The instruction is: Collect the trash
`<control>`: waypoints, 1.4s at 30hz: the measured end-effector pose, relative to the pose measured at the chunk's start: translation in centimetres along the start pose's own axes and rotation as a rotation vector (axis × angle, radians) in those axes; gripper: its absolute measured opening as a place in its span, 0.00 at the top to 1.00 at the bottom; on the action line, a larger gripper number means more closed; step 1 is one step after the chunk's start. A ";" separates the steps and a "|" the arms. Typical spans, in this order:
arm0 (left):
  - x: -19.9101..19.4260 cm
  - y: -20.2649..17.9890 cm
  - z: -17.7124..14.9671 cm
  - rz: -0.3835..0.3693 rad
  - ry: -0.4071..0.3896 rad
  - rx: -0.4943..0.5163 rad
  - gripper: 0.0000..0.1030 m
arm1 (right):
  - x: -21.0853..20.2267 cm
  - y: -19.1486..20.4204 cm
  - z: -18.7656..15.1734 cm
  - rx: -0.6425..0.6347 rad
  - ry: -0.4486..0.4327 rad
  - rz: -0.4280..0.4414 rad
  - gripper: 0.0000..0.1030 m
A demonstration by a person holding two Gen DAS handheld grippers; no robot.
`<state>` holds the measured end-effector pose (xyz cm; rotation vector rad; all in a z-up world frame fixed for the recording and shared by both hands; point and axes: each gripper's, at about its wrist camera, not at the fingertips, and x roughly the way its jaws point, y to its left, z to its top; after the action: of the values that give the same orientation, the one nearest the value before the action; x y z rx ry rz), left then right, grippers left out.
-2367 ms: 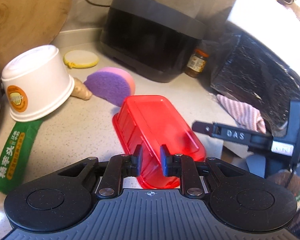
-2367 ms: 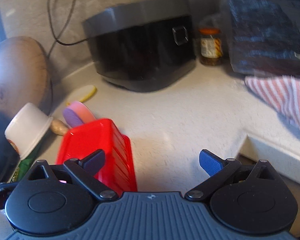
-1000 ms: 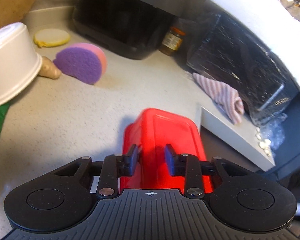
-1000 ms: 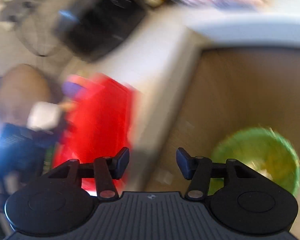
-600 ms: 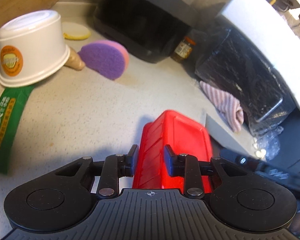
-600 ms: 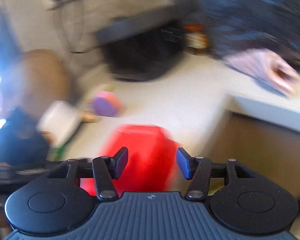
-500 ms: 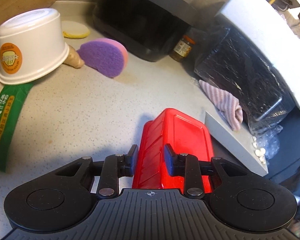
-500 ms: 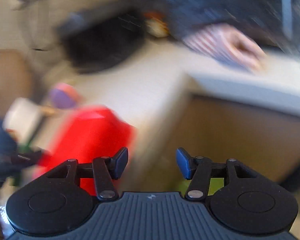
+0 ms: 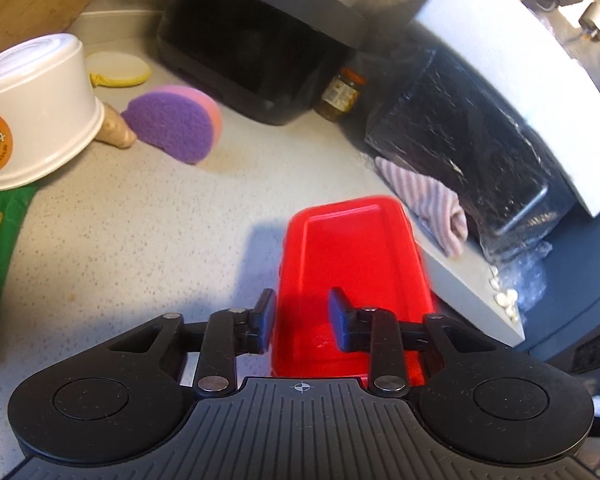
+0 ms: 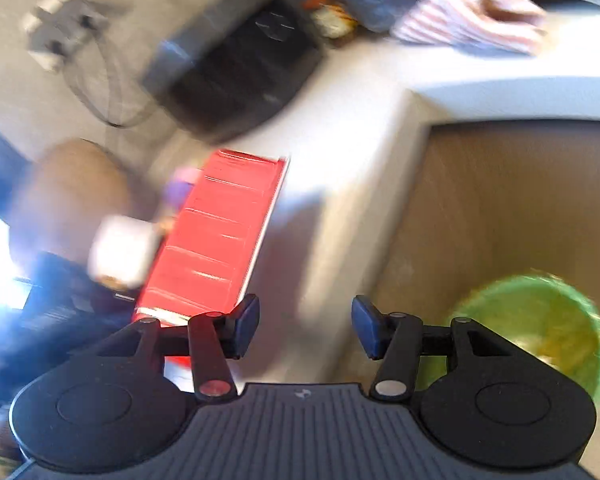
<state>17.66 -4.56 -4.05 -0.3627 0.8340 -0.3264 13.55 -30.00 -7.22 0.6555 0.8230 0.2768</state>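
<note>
The left gripper (image 9: 302,316) has just been narrowing its jaws around the near rim of the red tray (image 9: 354,256), which is now lying at twelve o'clock of it, overhanging the counter (image 9: 140,240) edge. The right gripper (image 10: 305,328), half open and holding nothing, is swinging out, bringing the green bin (image 10: 540,320) into sight at three o'clock, so the tipping looks near.

Your left wrist camera looked down along fingers (image 9: 267,317), close over tabletop (image 9: 140,240); right looked past tabletop edge. Both shared red tray (image 9: 356,264) (image 10: 216,236).
</note>
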 end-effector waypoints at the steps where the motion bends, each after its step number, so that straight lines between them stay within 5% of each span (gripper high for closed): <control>1: 0.1 0.0 0.0 -0.003 0.009 0.006 0.71 | -0.2 0.8 0.5 -0.002 -0.002 0.038 0.49; 5: -0.2 0.3 -0.2 0.034 0.023 0.034 0.73 | 0.5 6.0 2.4 -0.127 -0.001 0.083 0.48; 10: -4.3 2.5 0.7 0.092 -0.083 -0.044 0.73 | 3.6 11.0 2.8 -0.267 0.029 0.078 0.46; 14: -6.0 2.1 1.4 0.069 -0.132 -0.049 0.73 | 4.3 12.9 2.4 -0.351 0.034 0.051 0.44; 20: -3.6 -0.6 0.9 0.022 -0.080 0.003 0.73 | 3.6 12.3 3.8 -0.478 -0.055 -0.099 0.37; 25: -1.1 -1.9 0.0 0.105 -0.069 0.053 0.73 | 1.0 8.6 5.1 -0.464 -0.198 -0.313 0.16; 30: 1.3 -2.1 -0.5 0.112 -0.026 0.053 0.72 | 2.6 5.8 3.8 -0.507 -0.115 -0.465 0.13; 34: 2.5 -1.5 -1.1 0.174 0.010 0.068 0.72 | 3.7 4.5 3.2 -0.396 -0.042 -0.370 0.09; 42: -2.0 0.7 -2.8 0.190 -0.050 -0.031 0.78 | 7.4 6.0 3.5 -0.312 0.207 0.056 0.17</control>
<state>14.40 -3.60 -4.79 -0.3162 0.8179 -0.1269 21.12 -23.43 -6.01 0.3606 0.9357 0.5191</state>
